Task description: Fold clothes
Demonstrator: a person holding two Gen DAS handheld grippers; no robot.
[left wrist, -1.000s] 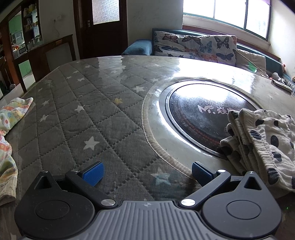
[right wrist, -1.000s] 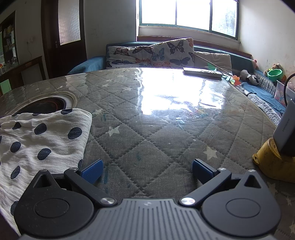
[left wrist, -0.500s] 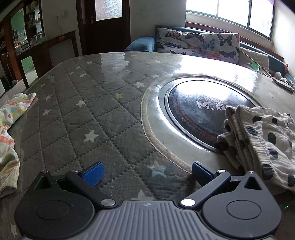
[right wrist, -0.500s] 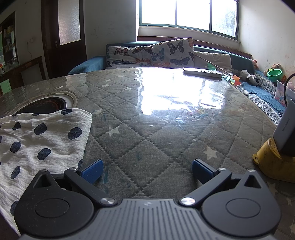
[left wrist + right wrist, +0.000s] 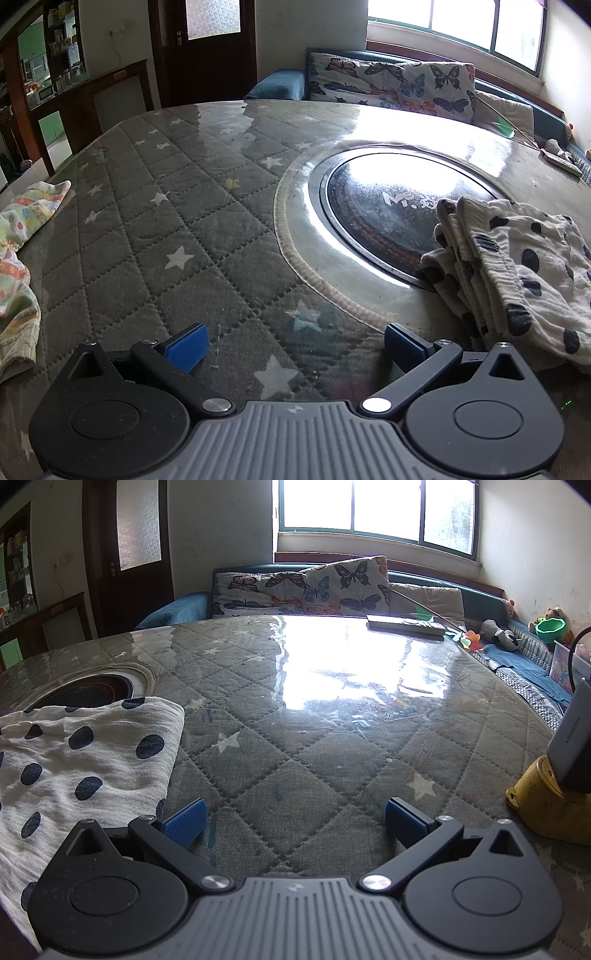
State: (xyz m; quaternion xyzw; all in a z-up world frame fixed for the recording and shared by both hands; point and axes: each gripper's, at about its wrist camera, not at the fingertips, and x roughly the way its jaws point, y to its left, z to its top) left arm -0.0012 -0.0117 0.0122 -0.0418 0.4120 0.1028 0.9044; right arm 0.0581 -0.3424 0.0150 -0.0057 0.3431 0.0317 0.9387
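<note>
A folded white garment with dark polka dots (image 5: 517, 273) lies on the quilted table (image 5: 177, 236), partly over the rim of the round black hob. In the right wrist view the same polka-dot garment (image 5: 81, 760) lies flat at the left. My left gripper (image 5: 293, 345) is open just left of the garment's stacked folded edges, holding nothing. Over bare quilt to the right of the garment, my right gripper (image 5: 295, 821) is open too. A second, colourful printed garment (image 5: 18, 258) lies crumpled at the table's left edge.
A round black hob (image 5: 399, 214) is set into the table. A yellow stand with a grey device (image 5: 554, 786) sits at the right edge. A flat box (image 5: 406, 626) lies at the far side. A sofa with butterfly cushions (image 5: 306, 590) runs behind the table.
The left gripper has drawn back and tilted a little, so the table and the polka-dot garment sit slightly farther and lower in its view. The right gripper has not moved.
</note>
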